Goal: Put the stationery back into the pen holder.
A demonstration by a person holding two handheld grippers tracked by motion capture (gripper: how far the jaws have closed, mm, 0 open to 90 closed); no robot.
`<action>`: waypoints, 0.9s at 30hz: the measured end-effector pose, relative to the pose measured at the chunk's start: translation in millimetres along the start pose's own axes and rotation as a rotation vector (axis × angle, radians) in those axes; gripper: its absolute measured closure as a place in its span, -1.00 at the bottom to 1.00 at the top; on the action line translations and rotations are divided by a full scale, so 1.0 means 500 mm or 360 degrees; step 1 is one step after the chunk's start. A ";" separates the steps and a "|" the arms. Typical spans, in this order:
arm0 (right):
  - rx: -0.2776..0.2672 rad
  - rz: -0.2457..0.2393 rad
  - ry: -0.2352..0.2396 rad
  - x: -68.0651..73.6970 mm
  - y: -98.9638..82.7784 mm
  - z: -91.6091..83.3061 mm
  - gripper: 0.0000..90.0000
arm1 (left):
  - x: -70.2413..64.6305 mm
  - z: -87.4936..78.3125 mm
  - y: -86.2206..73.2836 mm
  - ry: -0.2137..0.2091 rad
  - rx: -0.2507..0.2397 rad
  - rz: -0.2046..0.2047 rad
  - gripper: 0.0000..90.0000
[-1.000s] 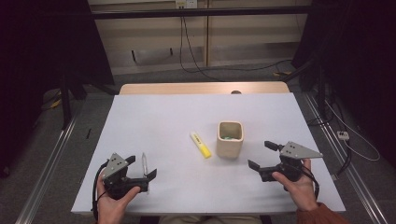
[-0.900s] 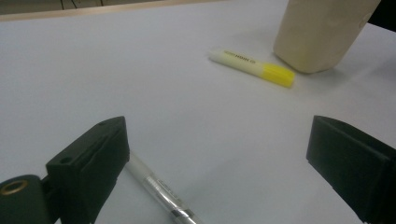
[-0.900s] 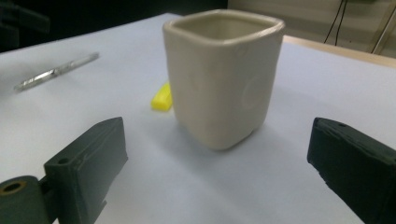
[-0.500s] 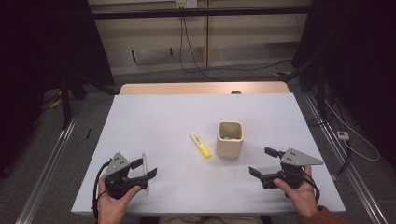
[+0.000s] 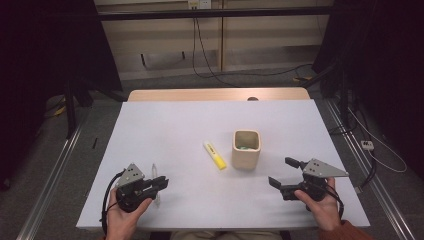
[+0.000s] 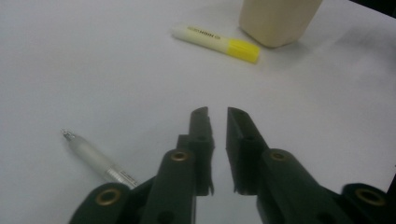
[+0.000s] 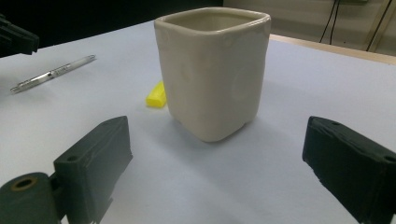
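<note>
left gripper (image 6: pixel 217 116) — jaws just closing, nearly shut, nothing between | pen (image 6: pixel 95 159) on table, just left of it, long axis near-to-far | right gripper (image 7: pixel 215 154) — open, facing cup (image 7: pixel 212 70)

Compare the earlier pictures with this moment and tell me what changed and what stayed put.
The left gripper has just been closing its jaws; they now stand nearly together with nothing between them, and the clear pen lies on the table beside them, not held. The right gripper has shifted slightly toward the person, jaws wide open, facing the cream cup. The cup, the pen and the yellow highlighter lie where they were.
</note>
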State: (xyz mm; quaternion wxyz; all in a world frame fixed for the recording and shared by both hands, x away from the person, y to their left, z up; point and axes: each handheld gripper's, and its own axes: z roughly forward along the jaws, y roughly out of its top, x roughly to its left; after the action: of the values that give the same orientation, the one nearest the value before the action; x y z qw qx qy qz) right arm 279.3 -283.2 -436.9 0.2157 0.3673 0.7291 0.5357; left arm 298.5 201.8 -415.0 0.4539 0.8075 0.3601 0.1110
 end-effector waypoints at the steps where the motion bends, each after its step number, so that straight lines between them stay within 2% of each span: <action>1: -0.0002 -0.0004 0.0000 0.000 0.000 0.000 -0.83 | 0.000 0.002 -0.002 0.0000 0.0018 -0.0015 0.97; 5: 0.0004 -0.0008 0.0007 0.001 0.000 0.001 -0.83 | 0.005 0.008 -0.006 0.0026 0.0121 -0.0044 1.00; 12: 0.0021 -0.0013 0.0021 0.001 -0.001 0.002 -0.82 | 0.002 0.014 -0.010 0.0035 0.0187 -0.0028 1.00; 15: 0.0020 -0.0013 0.0022 0.001 0.000 0.002 -0.83 | 0.000 0.019 -0.015 0.0014 0.0228 -0.0046 1.00; 19: 0.0024 -0.0018 0.0026 0.001 -0.001 0.003 -0.83 | 0.000 0.027 -0.020 0.0004 0.0321 -0.0042 1.00; 27: 0.0026 -0.0007 0.0016 -0.001 -0.002 0.003 -0.85 | -0.004 0.034 -0.023 0.0008 0.0424 -0.0001 1.00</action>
State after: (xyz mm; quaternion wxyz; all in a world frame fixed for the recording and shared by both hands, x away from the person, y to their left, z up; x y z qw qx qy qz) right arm 280.5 -282.8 -438.3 0.2102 0.3649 0.7352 0.5311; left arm 300.1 193.3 -433.8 0.3418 0.8601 0.3731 0.0641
